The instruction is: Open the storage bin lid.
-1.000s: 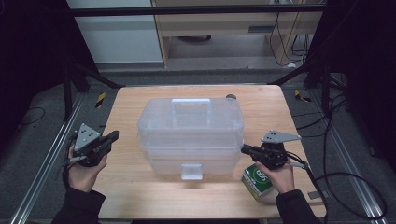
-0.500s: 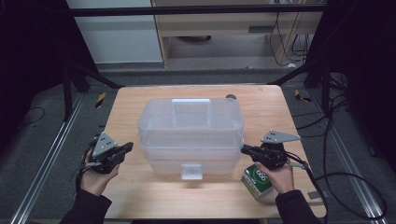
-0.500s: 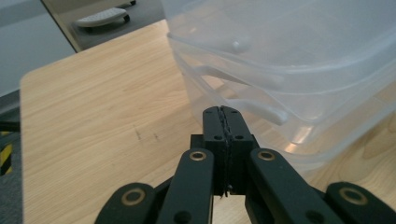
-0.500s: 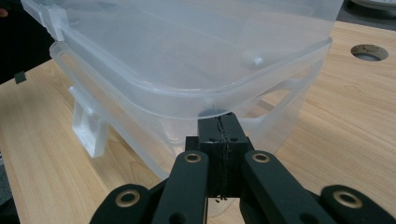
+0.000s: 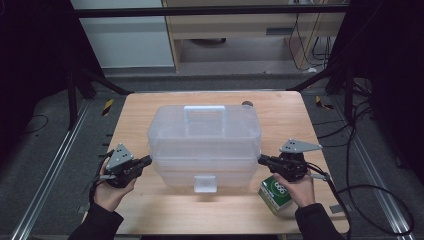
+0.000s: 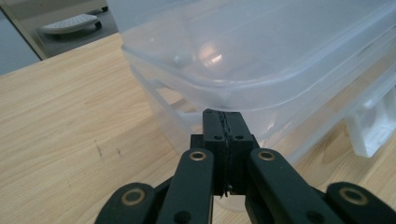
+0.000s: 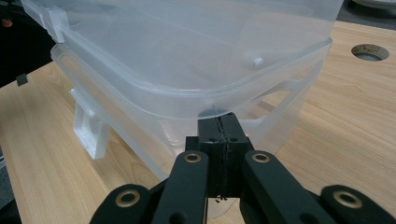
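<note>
Box (image 5: 205, 145) contents blurred behind translucent walls

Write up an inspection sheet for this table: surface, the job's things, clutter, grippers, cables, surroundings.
Surface: wooden table, round hole near the far edge.
Job's things: clear plastic box at centre, lid on, handle on top, front latch hanging down.
Clutter: green and white carton by the near right corner.
Grippers: left gripper and right gripper, jaws shut with nothing between them, tips at the box's two ends under the lid's rim.
Cables: black cable trailing from the right gripper to the floor.
Surroundings: dark frame, grey floor, wooden furniture behind.
</note>
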